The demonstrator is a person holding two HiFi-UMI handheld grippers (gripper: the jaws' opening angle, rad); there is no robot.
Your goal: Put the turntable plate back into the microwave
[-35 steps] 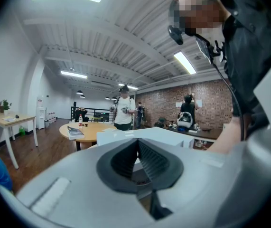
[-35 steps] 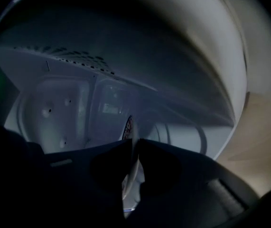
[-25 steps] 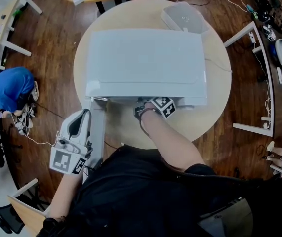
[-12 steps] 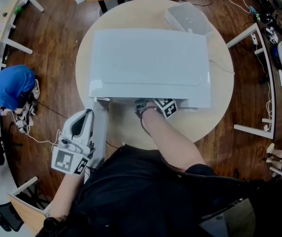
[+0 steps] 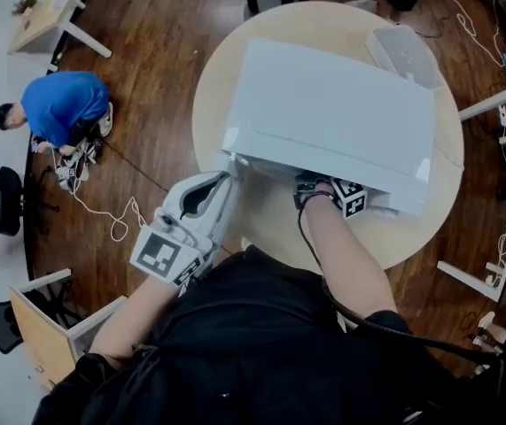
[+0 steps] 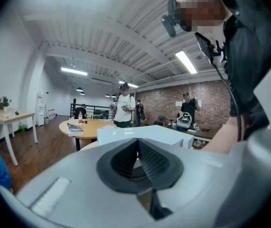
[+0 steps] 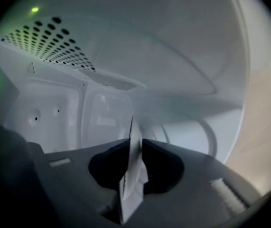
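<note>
Turntable plate (image 7: 131,175) sat edge-on between right gripper (image 7: 134,144) pads inside microwave (image 5: 332,118) cavity; jaws were just opening, pads touching it. Left gripper (image 6: 138,141) was closed together, empty, off tabletop's (image 5: 394,233) near-left edge. Tub (image 5: 403,53) sat at far-right edge.

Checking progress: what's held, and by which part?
The right gripper pinches the turntable plate by its rim, jaws having just been opening; left gripper holds nothing.

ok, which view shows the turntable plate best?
Right gripper view: the turntable plate stands edge-on between the right hand-held gripper's jaws, which have just been opening, inside the microwave. Head view: the microwave's top hides it. Left gripper view: not shown.
</note>
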